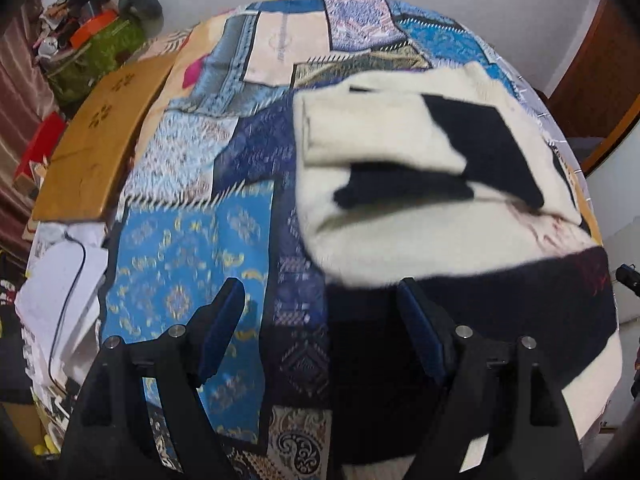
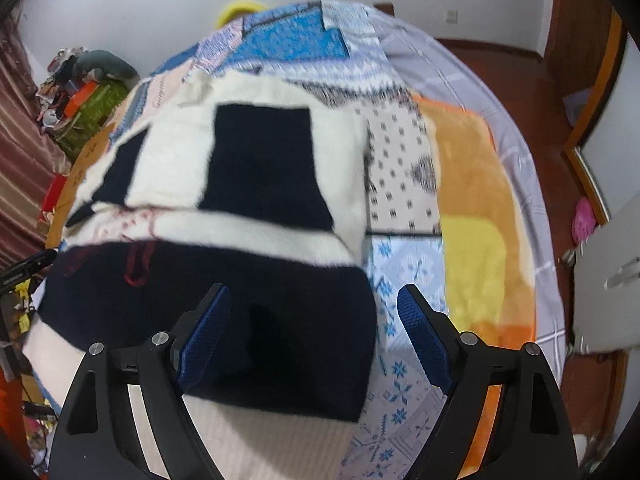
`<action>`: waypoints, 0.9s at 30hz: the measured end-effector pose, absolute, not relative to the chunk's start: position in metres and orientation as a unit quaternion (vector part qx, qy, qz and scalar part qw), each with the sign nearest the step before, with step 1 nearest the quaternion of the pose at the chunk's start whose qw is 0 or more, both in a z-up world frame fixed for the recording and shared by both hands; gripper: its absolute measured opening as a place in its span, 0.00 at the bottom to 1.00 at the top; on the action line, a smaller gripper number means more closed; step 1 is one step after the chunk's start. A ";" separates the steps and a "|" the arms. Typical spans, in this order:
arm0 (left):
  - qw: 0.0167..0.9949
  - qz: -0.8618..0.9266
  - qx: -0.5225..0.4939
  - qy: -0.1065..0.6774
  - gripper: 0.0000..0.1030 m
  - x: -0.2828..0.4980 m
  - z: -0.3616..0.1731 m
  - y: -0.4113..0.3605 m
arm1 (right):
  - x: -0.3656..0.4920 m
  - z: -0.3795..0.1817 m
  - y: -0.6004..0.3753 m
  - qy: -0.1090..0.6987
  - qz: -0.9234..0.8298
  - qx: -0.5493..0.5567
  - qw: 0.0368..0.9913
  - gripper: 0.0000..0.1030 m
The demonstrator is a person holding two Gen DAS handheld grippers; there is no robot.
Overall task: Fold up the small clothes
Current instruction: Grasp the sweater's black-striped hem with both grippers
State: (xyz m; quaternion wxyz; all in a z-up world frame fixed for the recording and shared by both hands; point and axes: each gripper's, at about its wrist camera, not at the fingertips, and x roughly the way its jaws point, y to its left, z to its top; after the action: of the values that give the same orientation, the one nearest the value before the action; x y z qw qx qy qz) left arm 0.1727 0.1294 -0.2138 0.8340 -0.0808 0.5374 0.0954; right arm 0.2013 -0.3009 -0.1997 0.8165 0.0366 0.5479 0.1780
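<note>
A small cream and navy knitted sweater (image 1: 440,216) lies on a patchwork bedspread (image 1: 180,264). One cream sleeve (image 1: 372,136) is folded across its chest. My left gripper (image 1: 322,292) is open above the sweater's left lower edge, holding nothing. In the right wrist view the same sweater (image 2: 256,208) fills the left and middle. My right gripper (image 2: 314,294) is open over its navy lower band (image 2: 240,320), near the right edge, holding nothing.
A wooden board (image 1: 96,148) and a pile of clutter (image 1: 92,40) sit left of the bed. White papers with a cable (image 1: 60,292) lie at lower left. An orange and yellow blanket (image 2: 480,220) lies right of the sweater. A white cabinet (image 2: 608,272) stands at far right.
</note>
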 end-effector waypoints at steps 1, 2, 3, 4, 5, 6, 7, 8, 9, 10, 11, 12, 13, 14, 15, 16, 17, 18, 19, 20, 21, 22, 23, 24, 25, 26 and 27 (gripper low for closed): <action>0.831 0.095 -0.086 0.541 0.76 0.171 -0.217 0.130 | 0.202 -0.207 -0.302 0.555 0.178 0.040 0.812 0.80; 0.829 0.094 -0.092 0.544 0.76 0.170 -0.218 0.130 | 0.201 -0.210 -0.304 0.559 0.178 0.042 0.809 0.80; 0.826 0.091 -0.099 0.547 0.76 0.169 -0.221 0.130 | 0.201 -0.215 -0.304 0.563 0.177 0.044 0.806 0.80; 0.824 0.090 -0.105 0.550 0.76 0.168 -0.223 0.130 | 0.201 -0.221 -0.305 0.569 0.179 0.047 0.801 0.80; 0.821 0.089 -0.111 0.553 0.76 0.168 -0.226 0.129 | 0.200 -0.224 -0.305 0.573 0.180 0.049 0.798 0.80; 0.819 0.090 -0.118 0.554 0.76 0.168 -0.228 0.129 | 0.201 -0.229 -0.304 0.576 0.181 0.052 0.795 0.77; 0.818 0.091 -0.125 0.554 0.76 0.168 -0.229 0.129 | 0.200 -0.231 -0.304 0.577 0.183 0.055 0.794 0.75; 0.818 0.091 -0.130 0.554 0.76 0.168 -0.230 0.130 | 0.200 -0.234 -0.303 0.579 0.188 0.061 0.791 0.70; 0.817 0.090 -0.138 0.553 0.76 0.168 -0.230 0.130 | 0.199 -0.236 -0.302 0.581 0.193 0.070 0.788 0.64; 0.816 0.090 -0.143 0.553 0.75 0.168 -0.230 0.131 | 0.199 -0.238 -0.302 0.582 0.198 0.081 0.785 0.62; 0.815 0.089 -0.149 0.553 0.75 0.168 -0.231 0.131 | 0.198 -0.238 -0.302 0.582 0.200 0.086 0.784 0.57; 0.814 0.087 -0.153 0.553 0.73 0.168 -0.232 0.131 | 0.198 -0.238 -0.301 0.581 0.204 0.091 0.782 0.51; 0.814 0.083 -0.157 0.553 0.67 0.168 -0.232 0.131 | 0.198 -0.238 -0.300 0.582 0.208 0.094 0.781 0.47; 0.814 0.076 -0.161 0.553 0.64 0.168 -0.232 0.130 | 0.198 -0.237 -0.299 0.582 0.213 0.097 0.779 0.40; 0.815 0.068 -0.165 0.552 0.57 0.168 -0.231 0.129 | 0.198 -0.236 -0.297 0.581 0.215 0.097 0.779 0.34; 0.816 0.061 -0.167 0.551 0.49 0.168 -0.230 0.127 | 0.196 -0.235 -0.294 0.580 0.219 0.093 0.779 0.30; 0.817 0.053 -0.167 0.549 0.45 0.168 -0.229 0.125 | 0.195 -0.234 -0.292 0.579 0.222 0.090 0.779 0.24; 0.818 0.047 -0.166 0.548 0.38 0.168 -0.228 0.122 | 0.194 -0.233 -0.289 0.578 0.224 0.087 0.780 0.19; 0.820 0.044 -0.164 0.547 0.34 0.168 -0.227 0.120 | 0.193 -0.231 -0.285 0.576 0.227 0.080 0.781 0.17; 0.822 0.045 -0.159 0.545 0.33 0.168 -0.226 0.118 | 0.193 -0.230 -0.283 0.575 0.228 0.074 0.782 0.15; 0.823 0.045 -0.157 0.545 0.29 0.168 -0.226 0.117 | 0.192 -0.229 -0.280 0.572 0.229 0.062 0.785 0.13; 0.824 0.043 -0.155 0.543 0.23 0.168 -0.225 0.115 | 0.191 -0.228 -0.278 0.570 0.230 0.057 0.787 0.11; 0.826 0.043 -0.151 0.542 0.21 0.169 -0.224 0.113 | 0.192 -0.226 -0.277 0.568 0.231 0.053 0.788 0.10; 0.828 0.049 -0.142 0.540 0.14 0.170 -0.223 0.112 | 0.192 -0.225 -0.276 0.566 0.232 0.051 0.790 0.09; 0.830 0.055 -0.133 0.539 0.08 0.170 -0.223 0.112 | 0.192 -0.223 -0.276 0.563 0.233 0.050 0.791 0.09; 0.831 0.060 -0.126 0.538 0.08 0.171 -0.222 0.112 | 0.193 -0.221 -0.276 0.559 0.233 0.051 0.794 0.08; 0.833 0.065 -0.124 0.535 0.07 0.172 -0.221 0.114 | 0.197 -0.220 -0.276 0.555 0.232 0.051 0.797 0.08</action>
State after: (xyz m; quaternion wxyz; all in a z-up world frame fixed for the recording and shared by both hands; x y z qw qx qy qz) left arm 0.1722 0.1136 -0.2206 0.8333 -0.1243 0.5348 0.0649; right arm 0.1969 -0.2762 -0.2197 0.7971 0.0510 0.5552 0.2319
